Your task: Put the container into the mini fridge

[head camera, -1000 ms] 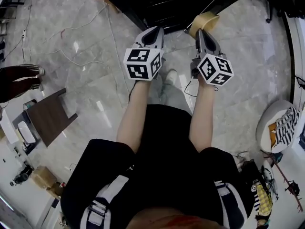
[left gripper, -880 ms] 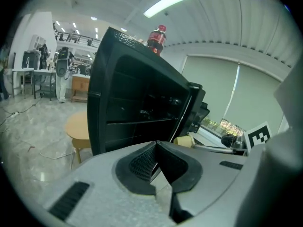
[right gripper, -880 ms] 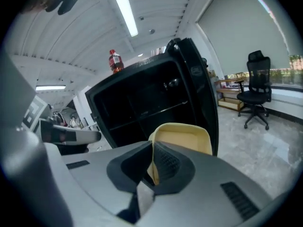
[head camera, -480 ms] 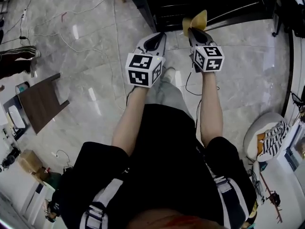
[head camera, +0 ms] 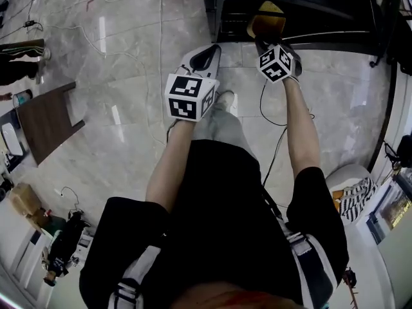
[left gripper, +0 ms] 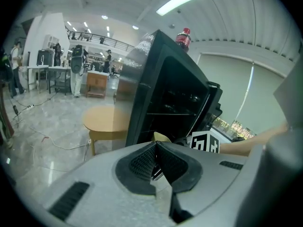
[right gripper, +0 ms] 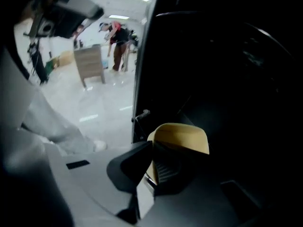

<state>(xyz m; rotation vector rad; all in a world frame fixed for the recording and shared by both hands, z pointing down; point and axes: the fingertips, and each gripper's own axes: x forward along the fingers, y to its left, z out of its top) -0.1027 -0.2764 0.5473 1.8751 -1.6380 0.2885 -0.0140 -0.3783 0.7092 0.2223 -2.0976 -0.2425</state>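
Observation:
A tan container (head camera: 267, 23) is pinched by its rim in my right gripper (head camera: 265, 38), which is shut on it. In the right gripper view the container (right gripper: 182, 137) hangs just inside the dark opening of the black mini fridge (right gripper: 222, 70). The fridge (head camera: 290, 5) stands open at the top of the head view. My left gripper (head camera: 205, 58) is shut and empty, held lower and left of the right one, short of the fridge. From the left gripper view the fridge (left gripper: 175, 98) with its shelves shows ahead, and the jaws (left gripper: 156, 148) meet with nothing between them.
A red-capped bottle (left gripper: 183, 36) stands on the fridge top. A round wooden table (left gripper: 106, 122) sits beside the fridge. Cables (head camera: 129, 56) trail over the marble floor. A dark wooden panel (head camera: 45, 121) lies to the left, and people stand far off.
The right gripper has carried the tan container forward, from in front of the fridge into its opening. The left gripper has advanced only slightly. The fridge has come closer in view.

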